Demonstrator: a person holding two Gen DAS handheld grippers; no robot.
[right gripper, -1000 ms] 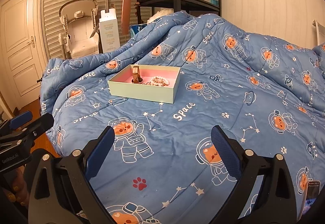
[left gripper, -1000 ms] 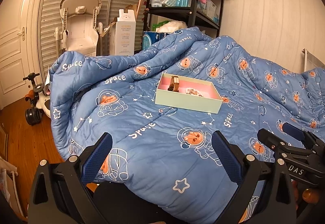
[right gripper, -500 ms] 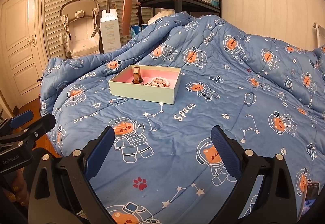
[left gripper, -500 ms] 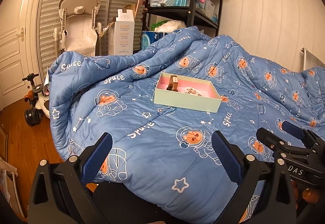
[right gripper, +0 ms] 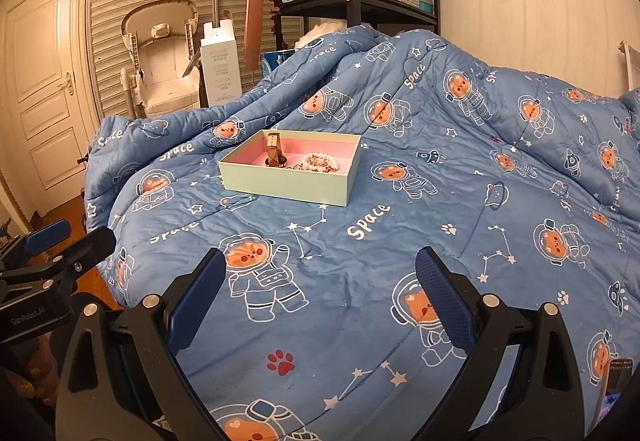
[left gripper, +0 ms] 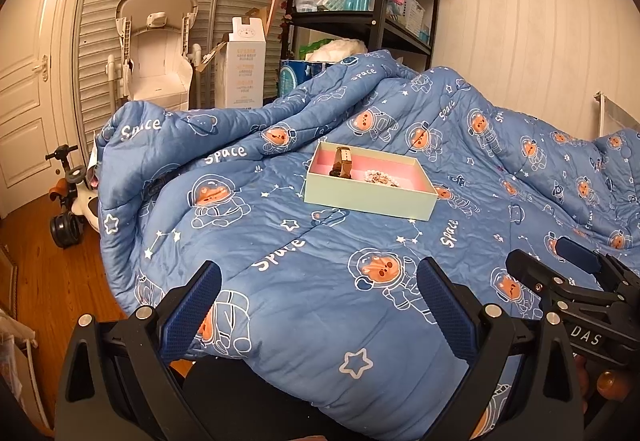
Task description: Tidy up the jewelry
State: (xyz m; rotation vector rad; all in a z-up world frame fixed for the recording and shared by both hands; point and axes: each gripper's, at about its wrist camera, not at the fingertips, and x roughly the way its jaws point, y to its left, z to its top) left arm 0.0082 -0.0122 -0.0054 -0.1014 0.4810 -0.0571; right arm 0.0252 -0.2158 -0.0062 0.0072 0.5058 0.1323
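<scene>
A pale green box point(left gripper: 368, 197) point(right gripper: 286, 187) with a pink lining sits on the blue space-print quilt point(left gripper: 304, 265) point(right gripper: 400, 225). Inside it a brown watch point(left gripper: 341, 162) point(right gripper: 275, 152) stands upright at the left, and a heap of pearl and gold jewelry point(left gripper: 381, 178) point(right gripper: 318, 163) lies beside it. My left gripper point(left gripper: 319, 307) hovers open over the quilt's near edge, well short of the box, with nothing between its fingers. My right gripper point(right gripper: 320, 295) is likewise open and empty. Each gripper shows at the edge of the other's view.
Past the bed stand a white baby chair point(left gripper: 154, 45), a tall white carton point(left gripper: 245, 67) and a black shelf unit point(left gripper: 372, 1) full of bottles and toys. A ride-on toy point(left gripper: 70, 201) rests on the wooden floor at the left. A phone point(right gripper: 616, 377) lies at the lower right.
Both views have shifted slightly, with the box a little nearer to centre. Both grippers stay open and nothing in the box has moved.
</scene>
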